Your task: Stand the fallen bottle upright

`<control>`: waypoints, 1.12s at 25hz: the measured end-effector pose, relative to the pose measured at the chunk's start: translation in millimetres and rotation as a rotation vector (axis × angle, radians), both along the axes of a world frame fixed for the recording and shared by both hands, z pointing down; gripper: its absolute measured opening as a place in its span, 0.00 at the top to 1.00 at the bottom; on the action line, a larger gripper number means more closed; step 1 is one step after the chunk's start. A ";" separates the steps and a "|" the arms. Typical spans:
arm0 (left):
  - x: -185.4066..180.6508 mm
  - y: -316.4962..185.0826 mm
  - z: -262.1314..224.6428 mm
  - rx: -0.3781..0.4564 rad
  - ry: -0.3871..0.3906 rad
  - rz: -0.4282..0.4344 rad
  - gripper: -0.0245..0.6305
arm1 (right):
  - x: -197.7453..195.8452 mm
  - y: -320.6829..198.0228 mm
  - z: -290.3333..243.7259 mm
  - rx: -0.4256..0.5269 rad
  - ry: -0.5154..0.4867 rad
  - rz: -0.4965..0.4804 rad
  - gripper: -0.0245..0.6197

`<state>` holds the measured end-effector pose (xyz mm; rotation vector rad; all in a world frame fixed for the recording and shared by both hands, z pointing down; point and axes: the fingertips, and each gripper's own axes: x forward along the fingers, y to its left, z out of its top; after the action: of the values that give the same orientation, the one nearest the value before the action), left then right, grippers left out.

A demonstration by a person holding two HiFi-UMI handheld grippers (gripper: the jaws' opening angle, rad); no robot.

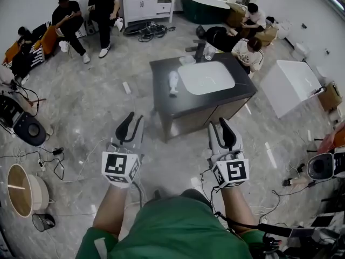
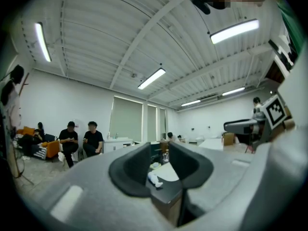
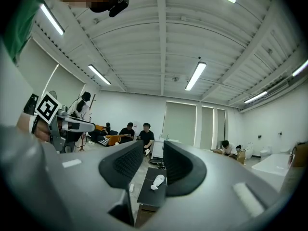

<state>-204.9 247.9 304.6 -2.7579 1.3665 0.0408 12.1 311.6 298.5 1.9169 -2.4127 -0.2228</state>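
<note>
A white bottle (image 1: pixel 173 82) lies on its side on the dark vanity top (image 1: pixel 161 99), left of the white basin (image 1: pixel 206 77). Both grippers are held level, well short of the vanity and apart from it. My left gripper (image 1: pixel 131 124) is open with nothing between its jaws; in the left gripper view the bottle (image 2: pixel 154 179) shows far off through the gap of the gripper (image 2: pixel 159 160). My right gripper (image 1: pixel 222 127) is open and empty too. The right gripper view shows the bottle (image 3: pixel 157 181) lying on the vanity top (image 3: pixel 151 196) beyond the gripper (image 3: pixel 154 165).
A faucet (image 1: pixel 200 50) and a glass (image 1: pixel 209 51) stand behind the basin. Several people sit on the floor at the back and beside the vanity. A white tub (image 1: pixel 294 82) stands at right, a white cabinet (image 1: pixel 148 1) at the back. Cables and a round wooden drum (image 1: pixel 24 190) lie at left.
</note>
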 end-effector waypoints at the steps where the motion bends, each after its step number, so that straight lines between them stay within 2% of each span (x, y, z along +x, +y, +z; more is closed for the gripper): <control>1: -2.3 -2.7 2.4 -0.005 -0.001 0.008 0.79 | -2.7 -1.3 0.8 -0.001 0.008 0.004 0.78; 6: -13.2 -17.8 14.3 -0.032 0.004 0.024 0.79 | -13.9 -12.1 10.7 -0.040 0.019 0.022 0.78; 11: -8.7 -42.2 23.5 -0.050 0.009 0.018 0.78 | -9.0 -37.6 20.3 -0.043 0.015 0.015 0.78; 21: 21.2 -110.7 27.9 -0.074 -0.048 -0.044 0.73 | 24.2 -123.1 33.0 -0.046 -0.029 -0.060 0.78; 28: 69.0 -166.5 37.9 -0.105 -0.069 -0.077 0.73 | 66.9 -192.4 43.9 -0.077 -0.062 -0.105 0.79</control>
<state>-135.9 81.4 342.5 -2.7579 1.4967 -0.1333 79.0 119.2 342.4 1.7935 -2.5246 -0.0744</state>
